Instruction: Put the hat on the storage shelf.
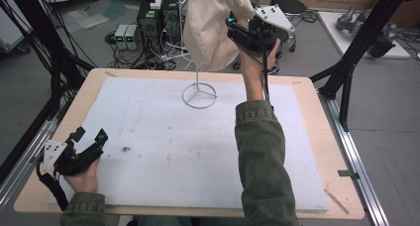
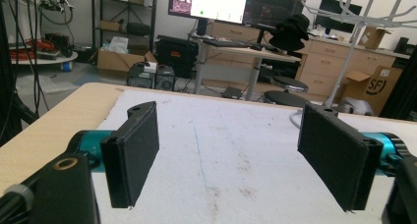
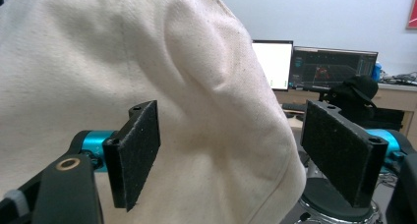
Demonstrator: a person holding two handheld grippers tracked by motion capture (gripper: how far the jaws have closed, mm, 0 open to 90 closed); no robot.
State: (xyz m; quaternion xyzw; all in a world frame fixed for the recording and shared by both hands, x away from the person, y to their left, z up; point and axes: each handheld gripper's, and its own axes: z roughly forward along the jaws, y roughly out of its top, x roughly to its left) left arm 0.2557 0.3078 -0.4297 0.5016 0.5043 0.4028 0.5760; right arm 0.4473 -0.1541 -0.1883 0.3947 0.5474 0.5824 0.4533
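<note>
Cream cotton cap (image 1: 210, 25) hanging on the white wire stand (image 1: 199, 94), whose ring foot rests at the far middle of the white foam mat (image 1: 163, 151) covering the pale wooden bench (image 1: 317, 141). The right claw (image 1: 232, 28), raised at the far right beside the stand, stands just against the right side of the cap. In the right gripper view its black padded jaws are spread wide, with the cream cloth (image 3: 147, 86) filling the gap behind them; the pads (image 3: 135, 153) press on nothing, so the claw is released. The left claw (image 1: 91, 139) rests at the near left corner of the mat, well apart from the cap. In the left gripper view its pads (image 2: 133, 150) are likewise spread, released, above the bare mat (image 2: 231, 150).
</note>
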